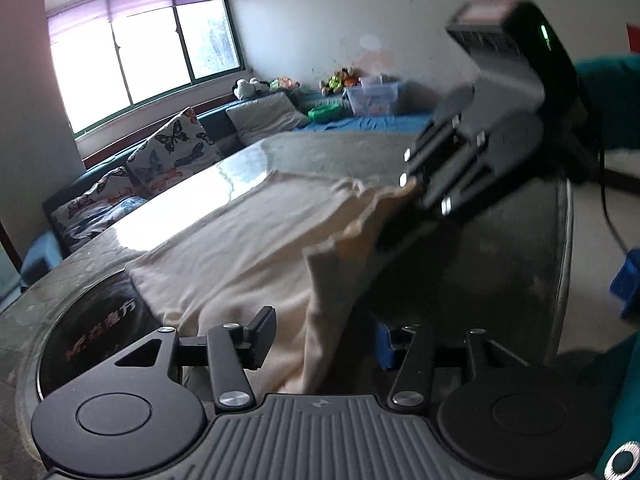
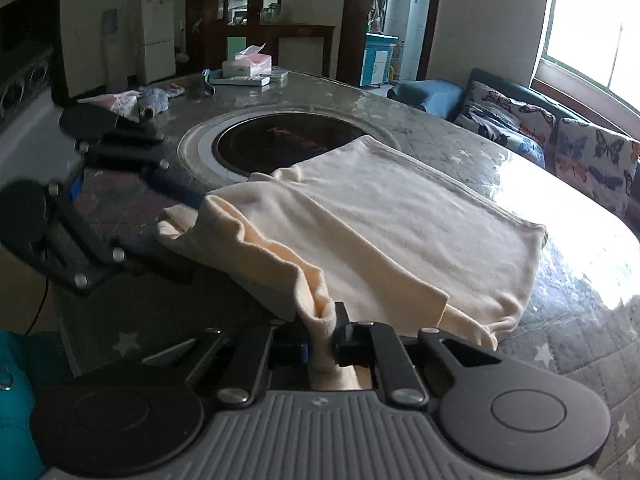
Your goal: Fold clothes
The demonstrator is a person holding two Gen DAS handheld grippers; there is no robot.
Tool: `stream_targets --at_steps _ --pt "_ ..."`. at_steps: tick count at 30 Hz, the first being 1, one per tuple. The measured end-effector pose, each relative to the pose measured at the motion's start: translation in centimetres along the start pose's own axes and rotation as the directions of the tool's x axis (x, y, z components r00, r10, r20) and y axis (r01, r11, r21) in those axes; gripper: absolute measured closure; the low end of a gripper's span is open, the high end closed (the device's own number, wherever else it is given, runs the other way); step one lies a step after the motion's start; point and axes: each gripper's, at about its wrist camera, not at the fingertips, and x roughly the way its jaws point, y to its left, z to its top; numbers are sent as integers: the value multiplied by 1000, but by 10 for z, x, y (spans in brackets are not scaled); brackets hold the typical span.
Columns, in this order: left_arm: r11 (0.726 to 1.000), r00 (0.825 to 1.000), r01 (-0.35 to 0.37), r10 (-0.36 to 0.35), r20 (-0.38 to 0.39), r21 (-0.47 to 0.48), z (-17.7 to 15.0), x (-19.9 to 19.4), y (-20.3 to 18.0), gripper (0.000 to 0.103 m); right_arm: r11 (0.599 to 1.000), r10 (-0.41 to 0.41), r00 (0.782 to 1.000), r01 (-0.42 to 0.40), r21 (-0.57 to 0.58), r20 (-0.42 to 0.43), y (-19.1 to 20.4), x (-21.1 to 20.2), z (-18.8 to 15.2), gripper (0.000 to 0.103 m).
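We see a cream garment (image 2: 400, 220) spread across the grey table (image 2: 460, 148), its far part lying flat, one corner overlapping the round dark inset (image 2: 280, 140). The near edge (image 1: 352, 220) is lifted off the table and bunched into soft folds, sagging between two raised ends, and a hemmed sleeve (image 2: 432, 300) hangs from the underside on the window side.
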Motion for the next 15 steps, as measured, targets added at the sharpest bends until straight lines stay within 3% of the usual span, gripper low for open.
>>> stream_targets --at_steps 2,4,6,15 --pt "1000 1000 -13 14 -16 13 -3 3 -1 58 1000 -4 1000 3 7 9 1 -2 0 95" --pt "1000 999 -18 19 -27 7 -5 6 2 89 1000 -4 1000 4 15 20 3 -6 -1 96" --pt "1000 999 -19 19 -29 -7 -6 6 4 96 1000 -8 999 7 16 40 5 -10 -2 96" --pt "999 999 37 -37 14 -13 -6 -43 -8 98 999 33 996 -32 -15 85 26 -48 -1 96"
